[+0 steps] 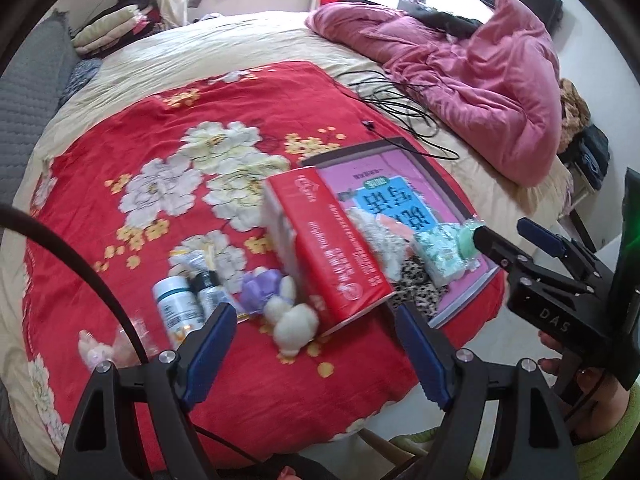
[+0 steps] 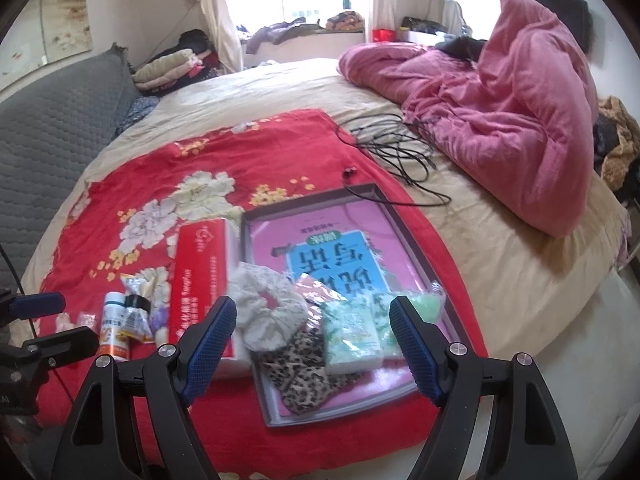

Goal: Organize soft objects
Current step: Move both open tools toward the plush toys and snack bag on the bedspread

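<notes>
Left gripper (image 1: 316,344): lower centre of the left wrist view, blue-padded jaws spread wide with nothing between them, above the red floral blanket (image 1: 160,184).
Right gripper (image 2: 312,344): lower centre of the right wrist view, jaws apart and empty, above the near end of the tray (image 2: 412,216); in the left wrist view it shows at the right edge, held by a hand in a green sleeve.
Tray: grey-rimmed, pink-lined with a blue printed panel, centre of the right wrist view, lying on the blanket.
Soft things in the tray: a cream scrunchie (image 2: 268,312) at its near left, a leopard-print cloth (image 2: 308,372) at the near edge, a green tissue pack (image 2: 350,336) beside them.
Red box (image 2: 200,280): just left of the tray, touching its rim.
Plush toy (image 1: 290,316): white and purple, lower centre of the left wrist view, left of the red box, outside the tray.
Bottles (image 1: 176,308): left of the plush toy, on the blanket.
Pink duvet (image 2: 512,120): heaped at upper right.
Black cable (image 2: 400,152): loose coils between tray and duvet.
</notes>
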